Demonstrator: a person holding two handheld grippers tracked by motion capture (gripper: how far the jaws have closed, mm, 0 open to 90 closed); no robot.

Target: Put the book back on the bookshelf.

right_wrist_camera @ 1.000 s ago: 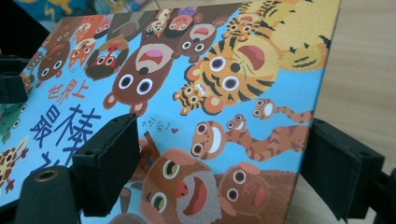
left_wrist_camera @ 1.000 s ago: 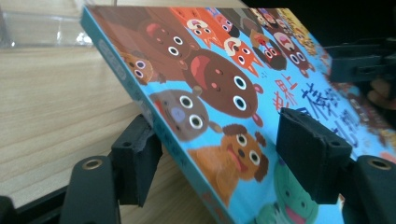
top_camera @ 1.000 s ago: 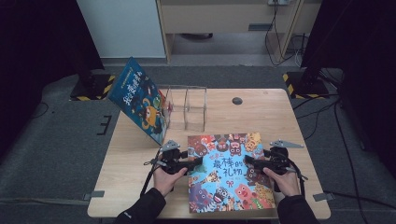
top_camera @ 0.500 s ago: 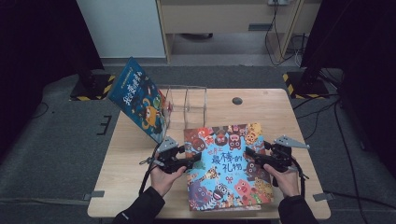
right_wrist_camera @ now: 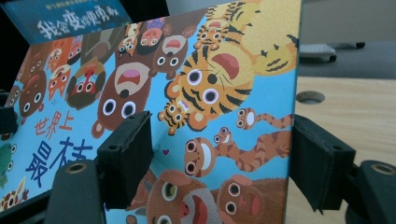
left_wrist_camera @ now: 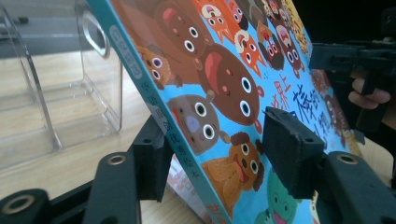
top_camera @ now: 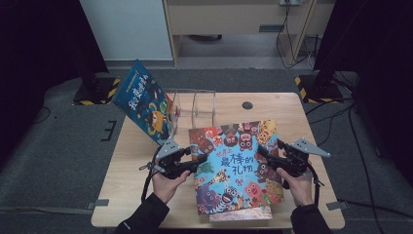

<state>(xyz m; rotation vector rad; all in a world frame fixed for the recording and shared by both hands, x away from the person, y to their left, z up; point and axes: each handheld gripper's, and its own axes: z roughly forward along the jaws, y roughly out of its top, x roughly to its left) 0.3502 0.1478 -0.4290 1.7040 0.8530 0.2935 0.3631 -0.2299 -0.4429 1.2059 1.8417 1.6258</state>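
My left hand-held gripper [top_camera: 200, 158] and right hand-held gripper [top_camera: 260, 151] each pinch a side edge of the picture book [top_camera: 234, 165], tilted up off the desk [top_camera: 302, 112] near the clear rack [top_camera: 194, 108]; it looks light, stiff and glossy, so gripping mid-edge suits it.

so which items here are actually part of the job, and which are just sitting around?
In the job:
animal picture book, tilted up off the table
left hand-held gripper, on its left edge
right hand-held gripper, on its right edge
clear acrylic rack, just behind

Lying about:
blue book leaning on the rack
table
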